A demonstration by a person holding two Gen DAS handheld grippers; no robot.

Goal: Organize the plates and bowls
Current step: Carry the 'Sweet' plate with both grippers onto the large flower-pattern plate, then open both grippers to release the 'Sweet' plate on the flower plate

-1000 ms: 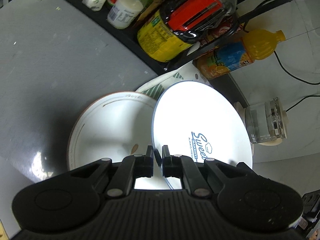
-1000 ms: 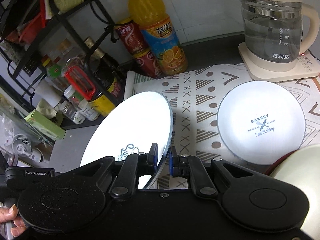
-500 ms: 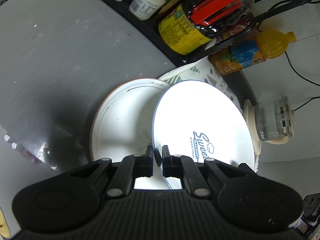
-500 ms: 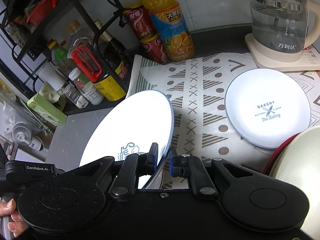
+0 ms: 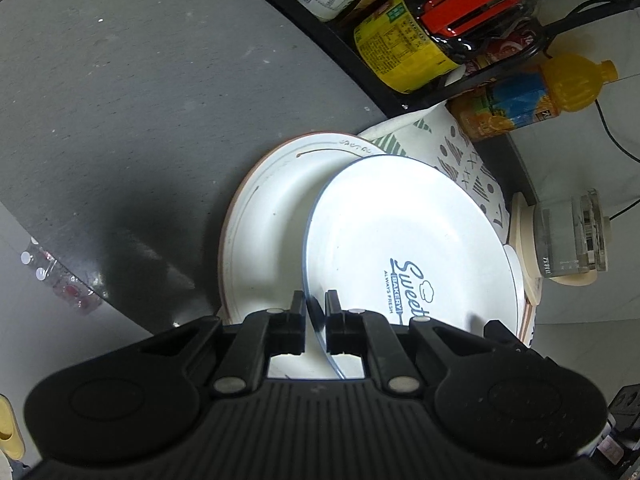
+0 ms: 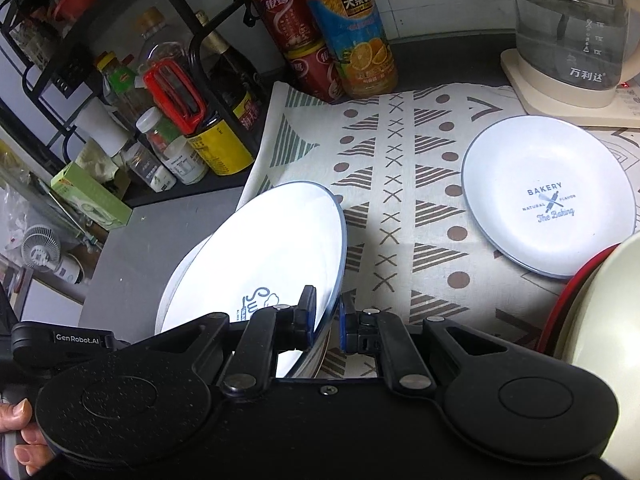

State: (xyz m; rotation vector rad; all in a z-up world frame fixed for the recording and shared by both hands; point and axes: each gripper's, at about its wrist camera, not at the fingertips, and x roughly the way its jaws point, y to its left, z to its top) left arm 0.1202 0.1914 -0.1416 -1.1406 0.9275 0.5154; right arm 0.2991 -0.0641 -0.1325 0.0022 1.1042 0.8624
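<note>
A white plate with a blue rim and "Sweet Bakery" print (image 5: 400,232) hangs tilted between both grippers. My left gripper (image 5: 316,312) is shut on its near rim. My right gripper (image 6: 326,316) is shut on the opposite rim of the same blue-rimmed plate (image 6: 272,248). Just under it, a larger white plate with a brown rim (image 5: 272,220) lies on the grey counter at the cloth's edge. A small blue-rimmed "Bakery" plate (image 6: 548,196) rests on the patterned cloth (image 6: 400,208). A cream bowl with a red rim (image 6: 600,320) fills the right edge of the right wrist view.
A black wire rack (image 6: 208,52) full of bottles and jars stands to the left of the cloth. Red cans (image 6: 296,32), an orange juice bottle (image 6: 352,32) and a glass kettle (image 6: 572,32) line the wall. A person's fingers (image 6: 20,436) show at the lower left.
Both grippers have sunk a little with the blue-rimmed plate, which now hangs closer over the brown-rimmed plate. The grips are unchanged.
</note>
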